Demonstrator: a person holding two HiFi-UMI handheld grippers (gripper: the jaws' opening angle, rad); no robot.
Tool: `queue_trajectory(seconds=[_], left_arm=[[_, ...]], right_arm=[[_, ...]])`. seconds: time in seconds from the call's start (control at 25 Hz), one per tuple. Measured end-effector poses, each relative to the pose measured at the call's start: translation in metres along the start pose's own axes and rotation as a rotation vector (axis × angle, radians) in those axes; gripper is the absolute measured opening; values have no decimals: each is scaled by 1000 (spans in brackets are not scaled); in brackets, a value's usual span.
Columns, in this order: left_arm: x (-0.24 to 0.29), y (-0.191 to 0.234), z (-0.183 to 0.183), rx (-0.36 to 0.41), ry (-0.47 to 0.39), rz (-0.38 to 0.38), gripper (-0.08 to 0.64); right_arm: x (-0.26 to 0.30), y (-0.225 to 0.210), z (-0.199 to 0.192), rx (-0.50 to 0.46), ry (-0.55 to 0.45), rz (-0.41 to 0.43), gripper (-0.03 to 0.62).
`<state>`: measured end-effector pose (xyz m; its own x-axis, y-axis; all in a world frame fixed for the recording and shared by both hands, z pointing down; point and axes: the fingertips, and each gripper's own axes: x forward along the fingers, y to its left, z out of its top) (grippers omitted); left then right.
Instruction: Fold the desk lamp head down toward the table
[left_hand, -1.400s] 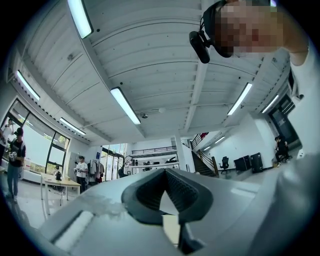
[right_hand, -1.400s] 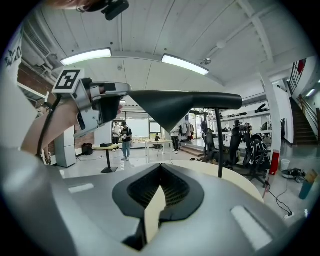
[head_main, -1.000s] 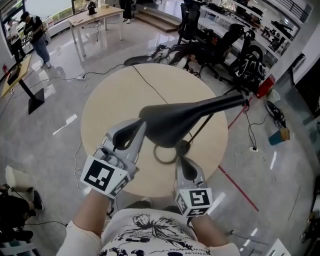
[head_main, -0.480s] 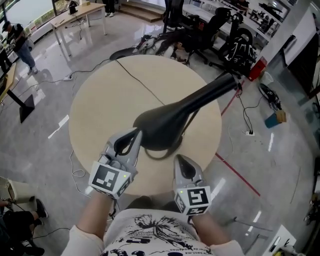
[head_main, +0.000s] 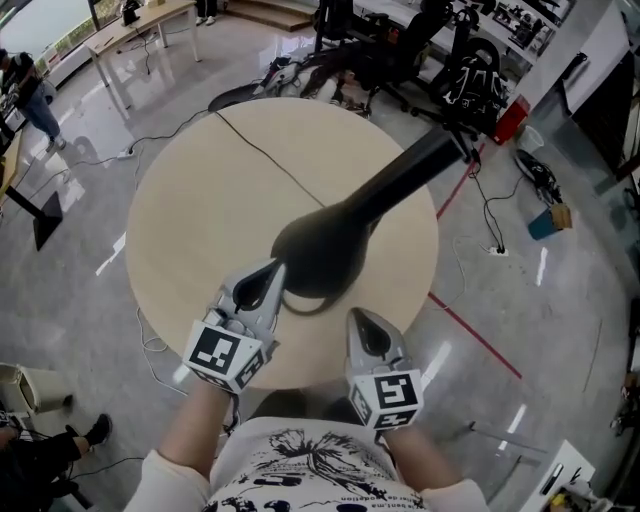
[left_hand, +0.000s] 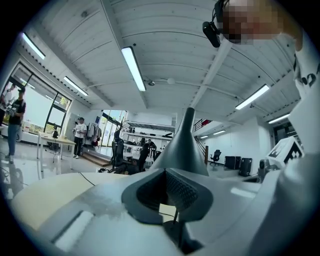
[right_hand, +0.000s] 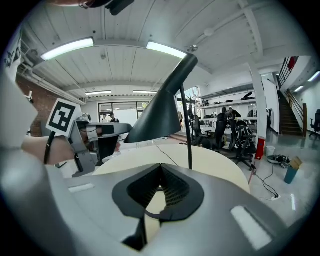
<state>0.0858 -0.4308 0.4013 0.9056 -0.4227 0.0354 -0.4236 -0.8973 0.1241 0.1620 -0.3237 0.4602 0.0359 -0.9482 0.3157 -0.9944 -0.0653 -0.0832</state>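
The black cone-shaped lamp head (head_main: 330, 245) hangs over the round beige table (head_main: 200, 200), its narrow end pointing to the back right. My left gripper (head_main: 275, 275) is shut on the rim of its wide end; in the right gripper view the left gripper (right_hand: 120, 131) meets the lamp head (right_hand: 160, 112) at that rim. The lamp head (left_hand: 186, 145) rises straight ahead in the left gripper view. My right gripper (head_main: 358, 320) is shut near the table's front edge, beside the lamp's ring base (head_main: 300, 305), which is mostly hidden. The thin stem (right_hand: 186, 130) stands upright.
A thin black cable (head_main: 270, 165) runs across the table to its far edge. Office chairs (head_main: 400, 50) and a red bin (head_main: 510, 120) stand on the floor beyond it. Desks (head_main: 140, 25) and people are at the far left.
The lamp head has tipped, its wide end dropping toward the table's front with my left gripper at the rim. It now covers most of the ring base. The right gripper has barely moved.
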Motion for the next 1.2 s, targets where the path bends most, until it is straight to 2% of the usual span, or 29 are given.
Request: queue_trajectory(seconds=[0.16, 0.32, 0.52, 0.8, 1.04, 1.2], left_arm=[[3, -1, -5, -41, -35, 31, 5], [2, -2, -5, -11, -9, 50, 5], [-7, -14, -8, -59, -3, 77, 5], [-36, -61, -5, -28, -14, 189, 5], [-69, -114, -12, -34, -46, 326, 5], [-79, -153, -18, -44, -44, 378, 5]], right_arm=[[-2, -6, -7, -4, 19, 12, 9], [-6, -11, -8, -12, 16, 26, 9], [-13, -19, -2, -35, -14, 56, 9], [-33, -25, 13, -94, -67, 136, 9], [-75, -41, 1, -137, -76, 187, 8], [-106, -52, -6, -179, -72, 218, 9]])
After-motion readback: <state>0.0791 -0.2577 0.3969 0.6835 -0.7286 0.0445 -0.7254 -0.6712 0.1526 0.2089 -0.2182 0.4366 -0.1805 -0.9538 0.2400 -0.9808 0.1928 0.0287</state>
